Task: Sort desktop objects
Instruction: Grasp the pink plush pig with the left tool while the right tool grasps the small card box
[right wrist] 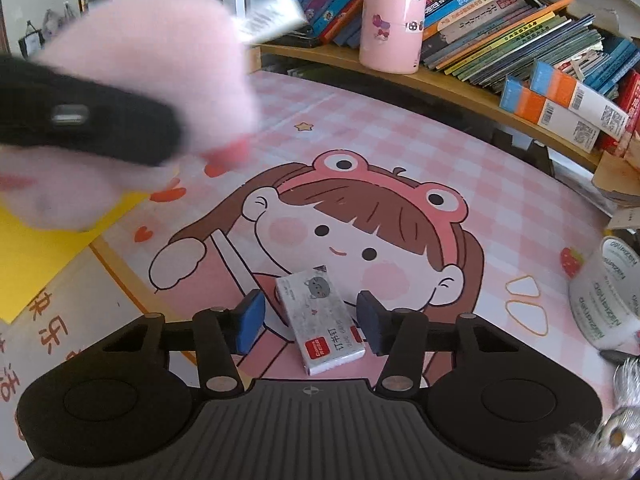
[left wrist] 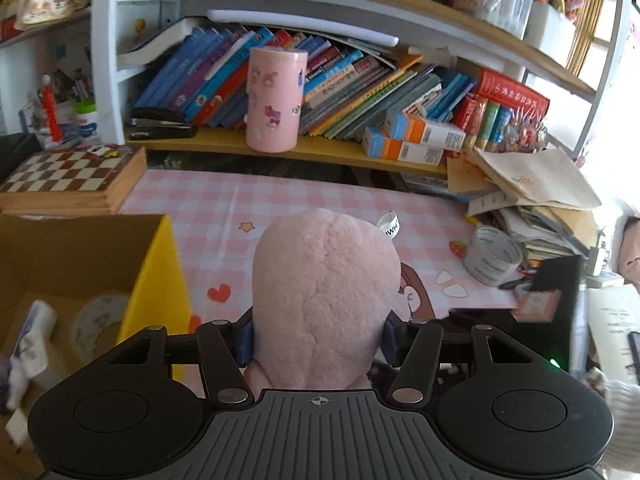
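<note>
Left claw (left wrist: 318, 340) pinches the pink plush toy (left wrist: 324, 300) above the table (left wrist: 280, 196), beside the cardboard box (left wrist: 152, 264). Right claw (right wrist: 310, 320), spread, straddles the staple box (right wrist: 320, 316) lying on the table; it should centre the pads on the long sides before closing.

The left tool (left wrist: 318, 340) is clamped on a pink plush toy (left wrist: 324, 300), its blue pads pressing into the toy's sides and holding it above the table (left wrist: 320, 196). In the right wrist view this tool appears as a blurred black shape beside the toy. The right tool (right wrist: 310, 320) points steeply down at the table, its jaws straddling a small staple box (right wrist: 320, 320); both blue pads stand slightly clear of the box's sides.
</note>
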A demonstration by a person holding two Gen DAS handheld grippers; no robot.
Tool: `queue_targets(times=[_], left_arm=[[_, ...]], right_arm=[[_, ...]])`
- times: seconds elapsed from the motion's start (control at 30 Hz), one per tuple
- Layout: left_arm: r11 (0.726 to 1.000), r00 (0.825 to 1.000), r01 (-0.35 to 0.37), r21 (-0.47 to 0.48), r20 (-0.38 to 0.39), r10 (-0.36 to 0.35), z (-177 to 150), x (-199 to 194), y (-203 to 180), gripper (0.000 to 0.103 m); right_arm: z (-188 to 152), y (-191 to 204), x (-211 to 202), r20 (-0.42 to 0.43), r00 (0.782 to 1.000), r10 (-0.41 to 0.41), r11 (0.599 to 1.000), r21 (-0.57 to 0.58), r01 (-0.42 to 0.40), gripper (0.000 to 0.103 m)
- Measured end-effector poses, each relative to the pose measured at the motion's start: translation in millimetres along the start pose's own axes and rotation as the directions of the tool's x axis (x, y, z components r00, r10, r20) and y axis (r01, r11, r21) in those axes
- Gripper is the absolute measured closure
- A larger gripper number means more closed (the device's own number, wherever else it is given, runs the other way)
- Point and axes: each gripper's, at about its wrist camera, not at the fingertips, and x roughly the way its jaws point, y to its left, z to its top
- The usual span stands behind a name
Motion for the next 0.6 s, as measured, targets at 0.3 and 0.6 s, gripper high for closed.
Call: queue_targets(times=[0.3,0.6], left_arm=[[1.0,0.999,0.005,0.004,0.036,-0.006,-10.3,-38.2,-5.7,0.046],[1.0,0.996,0.015,-0.007,0.086,-0.014,-23.1,-64.7,-10.5,0.046]], right_arm=[[-2.2,-5.8,-6.1,0.0,1.0,-0.013,0.999,0.051,0.013,0.076],[-7.5,-0.3,-49.0,0.063,0.997,-0.043,0.99,0.133,0.034,0.076]])
